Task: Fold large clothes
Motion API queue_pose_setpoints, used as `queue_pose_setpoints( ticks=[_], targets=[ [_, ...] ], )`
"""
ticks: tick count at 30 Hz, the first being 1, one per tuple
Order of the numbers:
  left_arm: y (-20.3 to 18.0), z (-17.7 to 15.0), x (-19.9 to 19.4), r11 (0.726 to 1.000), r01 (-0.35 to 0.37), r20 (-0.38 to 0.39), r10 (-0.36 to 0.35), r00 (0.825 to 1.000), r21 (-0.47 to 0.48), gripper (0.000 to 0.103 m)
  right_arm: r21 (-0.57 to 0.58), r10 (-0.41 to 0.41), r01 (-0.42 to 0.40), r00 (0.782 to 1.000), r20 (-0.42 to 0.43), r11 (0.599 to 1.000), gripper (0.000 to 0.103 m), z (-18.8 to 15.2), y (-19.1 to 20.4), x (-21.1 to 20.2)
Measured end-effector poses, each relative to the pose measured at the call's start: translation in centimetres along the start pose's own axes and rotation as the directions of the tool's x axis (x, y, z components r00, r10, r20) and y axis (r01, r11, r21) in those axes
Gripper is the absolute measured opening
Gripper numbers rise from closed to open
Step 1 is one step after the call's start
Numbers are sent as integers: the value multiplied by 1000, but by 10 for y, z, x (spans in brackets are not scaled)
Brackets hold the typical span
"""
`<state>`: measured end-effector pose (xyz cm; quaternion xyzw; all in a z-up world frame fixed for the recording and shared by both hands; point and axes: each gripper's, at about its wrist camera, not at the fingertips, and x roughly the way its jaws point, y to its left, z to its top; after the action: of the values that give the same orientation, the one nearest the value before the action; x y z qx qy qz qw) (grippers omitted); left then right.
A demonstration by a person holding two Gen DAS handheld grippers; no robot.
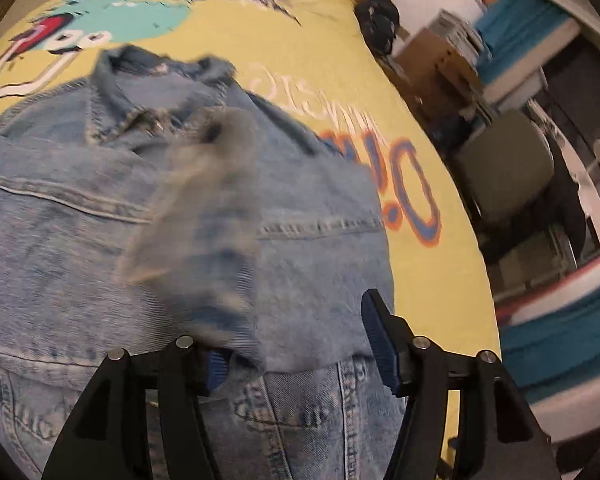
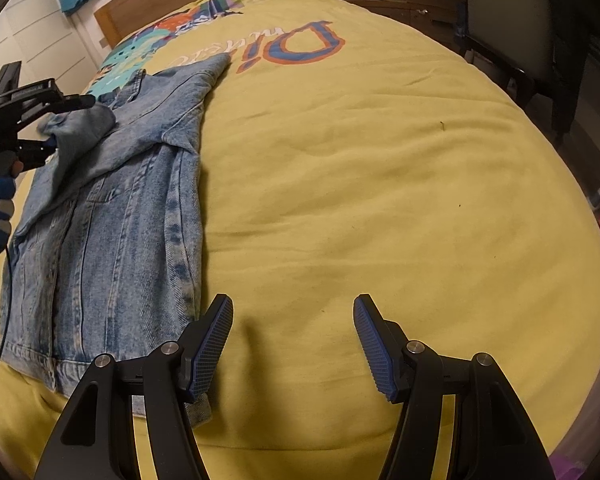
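The denim jacket (image 2: 112, 216) lies on the yellow bedspread (image 2: 360, 184), already narrowed lengthwise, with its hem corner just beside the right gripper's (image 2: 292, 346) left finger and bare quilt between and beyond that gripper's jaws. Those jaws stand apart and hold nothing. The left gripper (image 1: 300, 344) also stands open: its pads are spread, and a motion-blurred sleeve cuff (image 1: 204, 208) hangs ahead of and slightly left of the gap, its lower edge draped over the left pad but not pinched. From the right wrist view the cuff looks slack between the 2 fingers, so the step in hand is probably laying this sleeve flat across the jacket's back. To do it well, let the cuff fall clear of both pads before pulling away, then smooth it so it lies parallel to the side seams rather than bunched near the collar (image 1: 156, 92). The fabric is stiff, mid-weight, stone-washed cotton with thick double-stitched seams and a ribbed-looking twill; it should hold a crease but resist folding at the seams. The quilt underneath is soft and padded, so pressing down will sink rather than flatten.
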<state>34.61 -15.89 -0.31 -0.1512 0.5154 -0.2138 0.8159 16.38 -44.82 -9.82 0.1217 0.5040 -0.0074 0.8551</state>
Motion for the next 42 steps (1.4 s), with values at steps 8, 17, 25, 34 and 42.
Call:
queue_pose_setpoints(
  ticks=[8, 17, 25, 34, 42],
  targets=[
    [-29, -12, 3, 992, 15, -9, -14, 1000, 125, 55, -21, -1, 1, 1000, 6, 1000, 64, 5, 8, -3],
    [21, -17, -44, 989, -66, 63, 59, 996, 129, 55, -100, 15, -13, 1000, 26, 995, 64, 31, 44, -1],
    [121, -22, -89, 978, -210, 79, 207, 975, 23, 55, -241, 70, -63, 997, 22, 969, 64, 63, 124, 20],
    [188, -37, -112, 963, -269, 65, 268, 961, 11, 55, -415, 162, -145, 987, 6, 898, 64, 110, 257, 65],
    [218, -50, -107, 965, -262, 11, 262, 965, 29, 55, -503, 90, -106, 994, -56, 858, 64, 116, 309, 120]
  ],
)
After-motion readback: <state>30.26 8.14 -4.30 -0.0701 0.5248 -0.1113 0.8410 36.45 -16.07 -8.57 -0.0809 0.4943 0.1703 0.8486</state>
